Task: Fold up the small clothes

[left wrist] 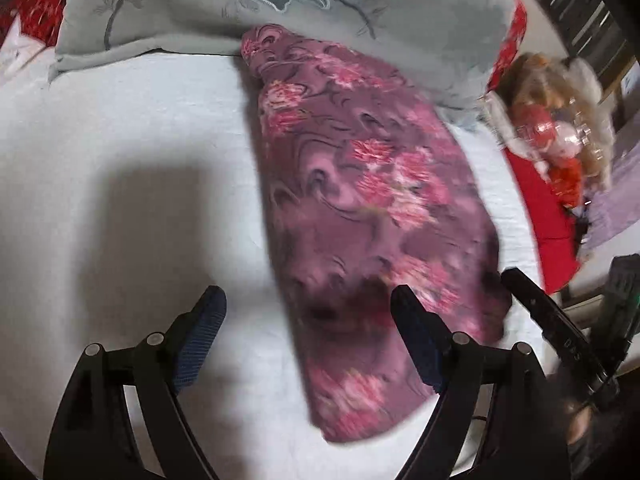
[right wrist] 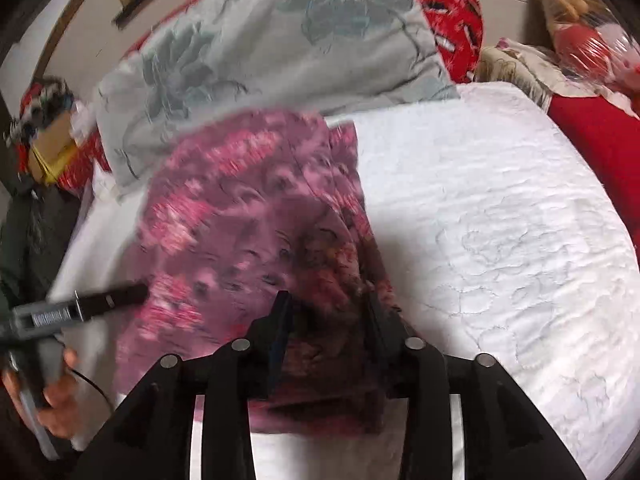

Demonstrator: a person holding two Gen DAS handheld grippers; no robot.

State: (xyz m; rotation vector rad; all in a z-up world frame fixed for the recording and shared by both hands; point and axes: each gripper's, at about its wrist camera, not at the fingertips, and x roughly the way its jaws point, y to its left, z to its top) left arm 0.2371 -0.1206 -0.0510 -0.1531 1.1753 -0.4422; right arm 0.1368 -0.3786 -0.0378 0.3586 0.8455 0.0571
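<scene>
Now the right tool [right wrist: 326, 308] clamps the floral garment [left wrist: 360, 184] on the bed [right wrist: 500, 240] — left tool [left wrist: 308, 312] spread apart, empty — a one-sided pull may skew the fold

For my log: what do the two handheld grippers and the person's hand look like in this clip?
Both grippers, left and right, have glossy black angular linkages with round silver pivot pins and dark blue ribbed pads on the jaws. In the right wrist view the left unit is a grey-black handle with blurred, unreadable white lettering. A bare hand shows there, with a thin black cable beside it.
</scene>
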